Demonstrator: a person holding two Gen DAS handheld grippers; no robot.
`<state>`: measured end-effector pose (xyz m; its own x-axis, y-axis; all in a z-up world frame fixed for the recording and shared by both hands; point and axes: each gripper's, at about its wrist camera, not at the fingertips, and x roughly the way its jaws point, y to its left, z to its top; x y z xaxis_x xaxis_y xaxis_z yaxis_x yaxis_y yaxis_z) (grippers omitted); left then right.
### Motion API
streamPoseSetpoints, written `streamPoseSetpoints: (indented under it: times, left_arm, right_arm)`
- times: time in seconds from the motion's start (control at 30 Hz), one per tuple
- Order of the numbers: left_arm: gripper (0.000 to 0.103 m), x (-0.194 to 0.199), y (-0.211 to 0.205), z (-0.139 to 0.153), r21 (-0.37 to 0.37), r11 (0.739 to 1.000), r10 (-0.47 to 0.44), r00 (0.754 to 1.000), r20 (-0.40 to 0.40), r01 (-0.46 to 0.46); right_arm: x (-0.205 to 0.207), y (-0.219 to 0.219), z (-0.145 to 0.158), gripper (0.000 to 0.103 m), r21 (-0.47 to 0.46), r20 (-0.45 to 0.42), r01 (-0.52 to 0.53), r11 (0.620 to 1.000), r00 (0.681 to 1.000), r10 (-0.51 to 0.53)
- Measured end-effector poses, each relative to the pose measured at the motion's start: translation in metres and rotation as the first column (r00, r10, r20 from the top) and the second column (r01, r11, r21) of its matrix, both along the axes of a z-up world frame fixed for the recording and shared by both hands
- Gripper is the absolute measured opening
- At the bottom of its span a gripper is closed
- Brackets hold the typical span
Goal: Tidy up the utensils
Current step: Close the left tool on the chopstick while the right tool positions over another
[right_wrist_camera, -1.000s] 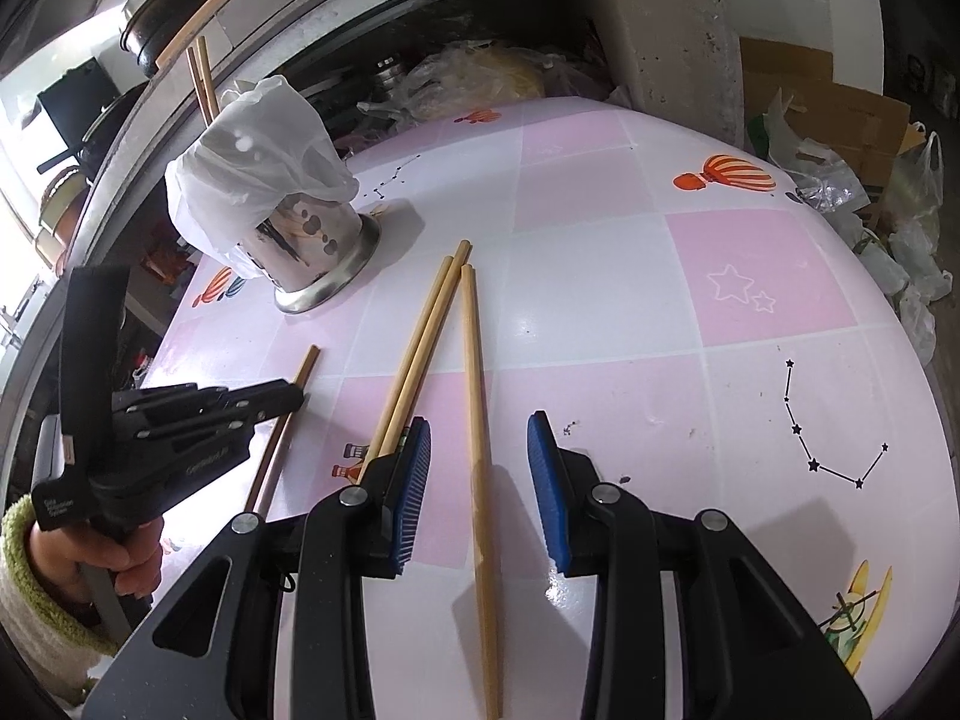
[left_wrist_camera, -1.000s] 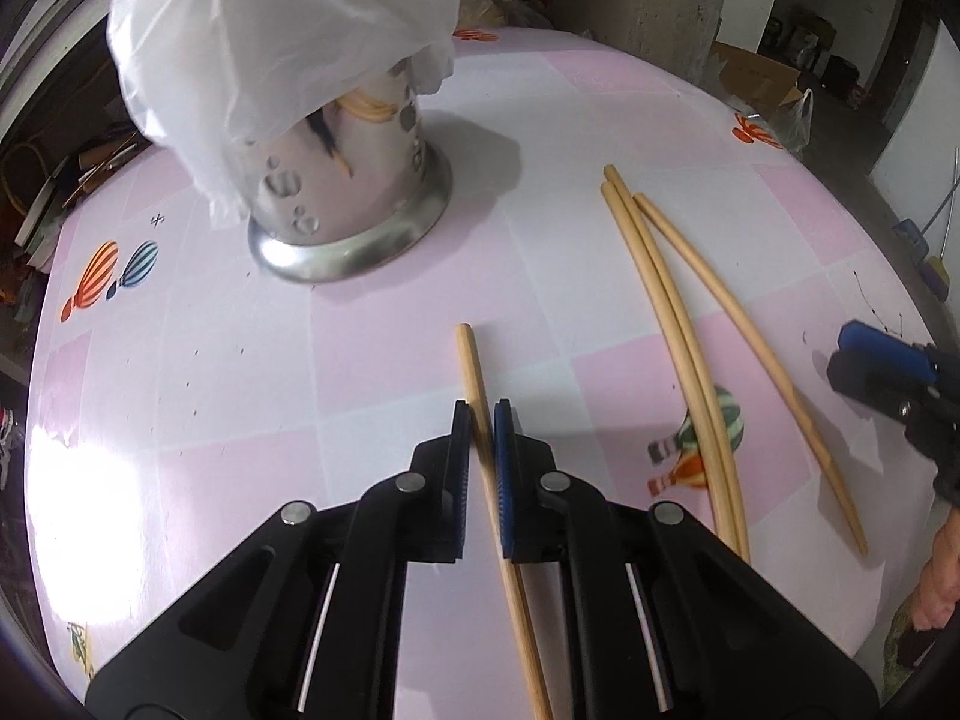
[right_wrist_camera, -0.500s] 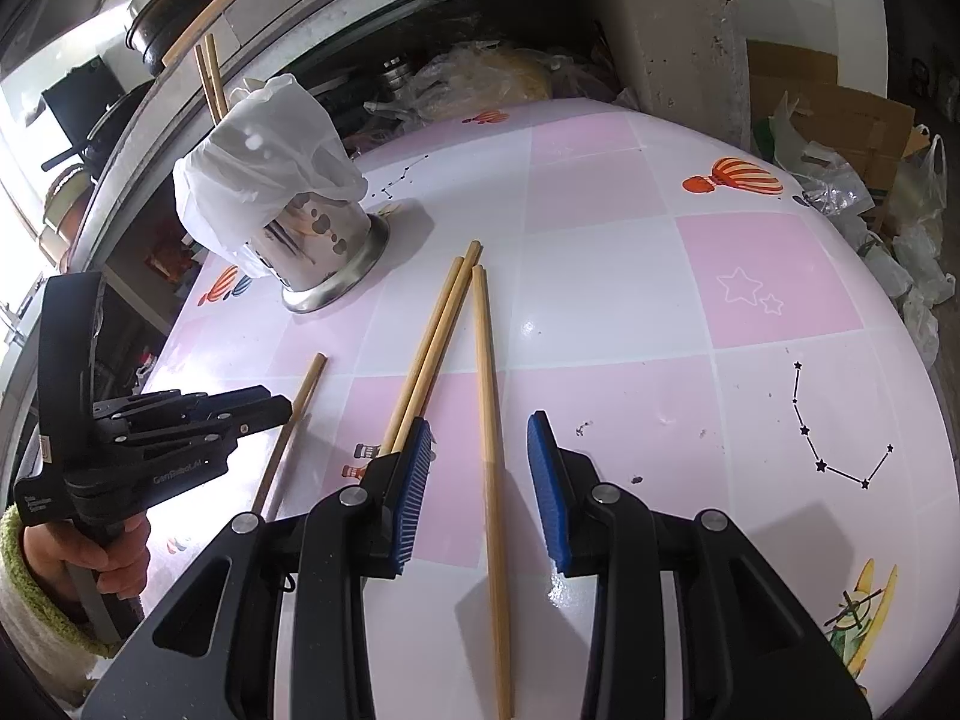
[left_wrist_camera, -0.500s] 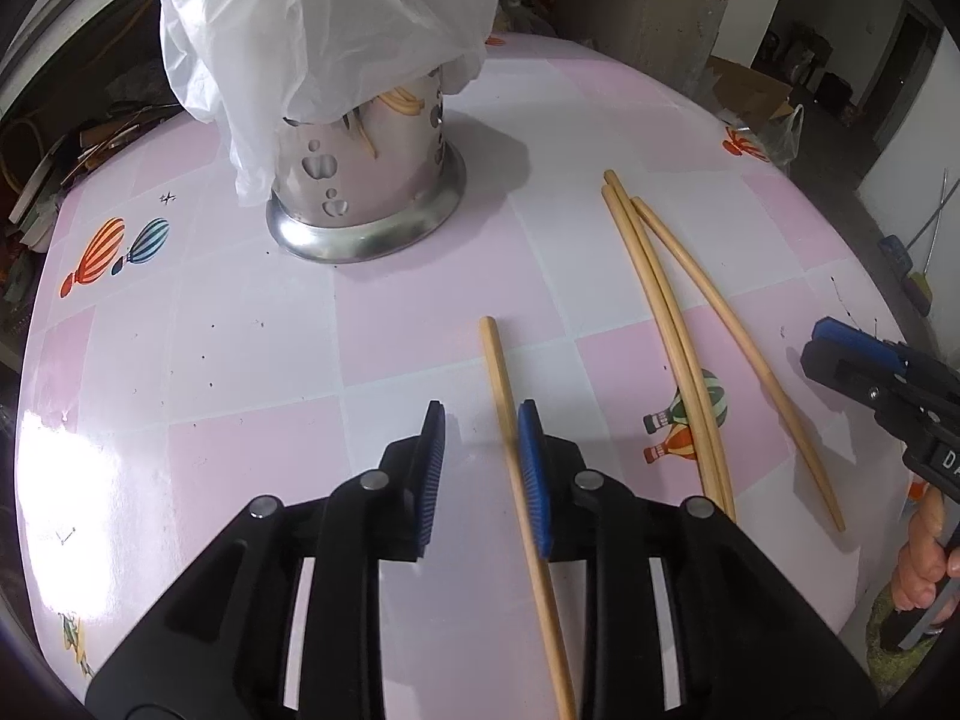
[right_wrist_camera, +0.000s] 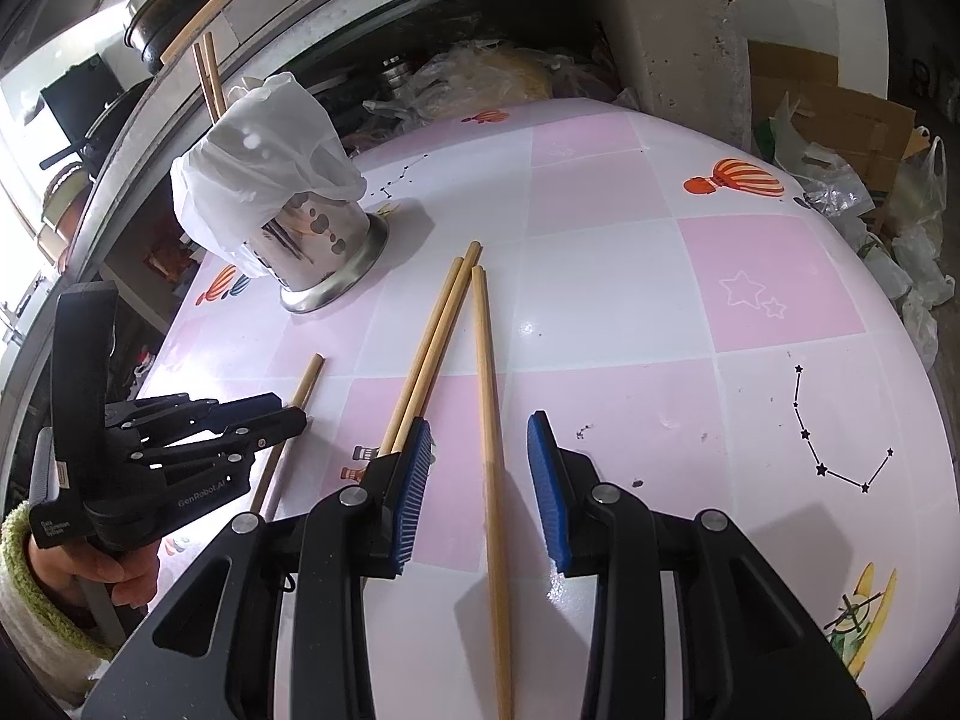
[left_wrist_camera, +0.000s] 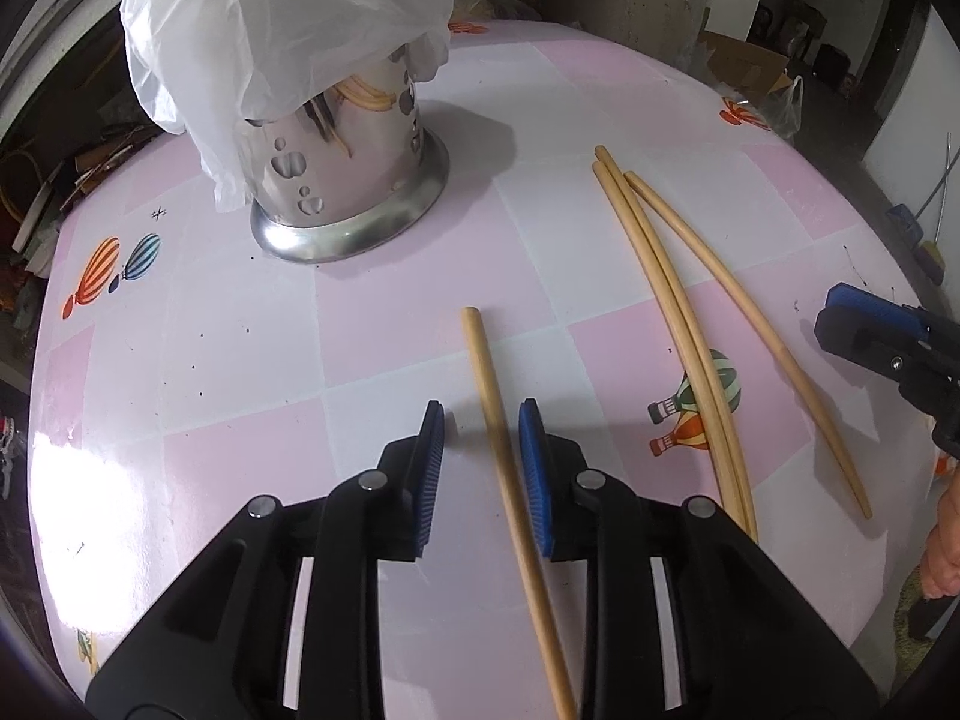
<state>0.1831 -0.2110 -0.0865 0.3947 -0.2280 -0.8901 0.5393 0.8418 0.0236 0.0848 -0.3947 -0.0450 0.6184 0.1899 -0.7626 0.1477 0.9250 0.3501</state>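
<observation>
Left wrist view first: the left gripper [left_wrist_camera: 481, 450] has its blue-padded jaws parted, having just been opening, and one long pale wooden chopstick [left_wrist_camera: 487, 372] lies flat on the table between them, closer to the right-hand pad, with neither pad pressing on it. It runs from under the claw out ahead of the tips. To the right of the claw lie three more wooden chopsticks: a touching pair [left_wrist_camera: 660, 276] side by side, and a single curved-looking one [left_wrist_camera: 750, 324] just beyond them, its far end near theirs. That makes four chopsticks on the pink-and-white checked tabletop [left_wrist_camera: 384, 324]. Further right, at the edge, the right gripper [left_wrist_camera: 852, 324] pokes in. Ahead and left of the claw stands one shiny perforated steel utensil holder [left_wrist_camera: 348, 180], upright, a crumpled white plastic bag [left_wrist_camera: 282, 30] draped over its top.

Over to the right wrist view: the right gripper [right_wrist_camera: 480, 468] is spread too, straddling a single chopstick [right_wrist_camera: 489, 396] that lies untouched between its pads. Just left of its left finger runs the touching pair [right_wrist_camera: 432, 336]. Further left the left gripper [right_wrist_camera: 282, 414] sits over the fourth stick [right_wrist_camera: 303, 384], a hand [right_wrist_camera: 90, 570] in a fuzzy cuff around the handle. Far ahead-left, the steel holder [right_wrist_camera: 324, 246] has two more chopsticks [right_wrist_camera: 207, 78] poking up through its bag.
</observation>
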Motion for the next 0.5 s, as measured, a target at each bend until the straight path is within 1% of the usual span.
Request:
streamPoseSetpoints:
  times: [0.13,0.2,0.23,0.33,0.5]
  left_arm:
    - [0.023,0.0004,-0.0003,-0.0002,0.000,1.000,0.014,1.000,0.001,-0.014]
    - [0.018,-0.0003,-0.0005,-0.0005,-0.003,1.000,0.018,1.000,0.006,-0.018]
    - [0.014,-0.0006,-0.0008,-0.0008,-0.002,1.000,0.018,1.000,0.008,-0.018]
    - [0.008,0.0000,0.0000,-0.0009,0.000,1.000,0.027,1.000,0.015,-0.027]
    - [0.006,0.0012,0.0037,-0.0012,-0.018,0.999,0.037,0.999,0.014,-0.037]
  right_arm:
    - [0.0004,0.0007,-0.0002,0.033,-0.002,0.001,-0.004,1.000,1.000,0.004]
    - [0.0007,0.0013,-0.0005,0.033,-0.003,0.001,-0.005,1.000,1.000,0.005]
    - [0.0007,0.0016,-0.0005,0.033,-0.004,0.000,-0.006,1.000,1.000,0.006]
    - [0.0011,0.0024,-0.0005,0.033,-0.004,-0.001,-0.005,1.000,1.000,0.005]
    - [0.0013,0.0028,-0.0007,0.033,-0.005,-0.005,-0.004,1.000,1.000,0.004]
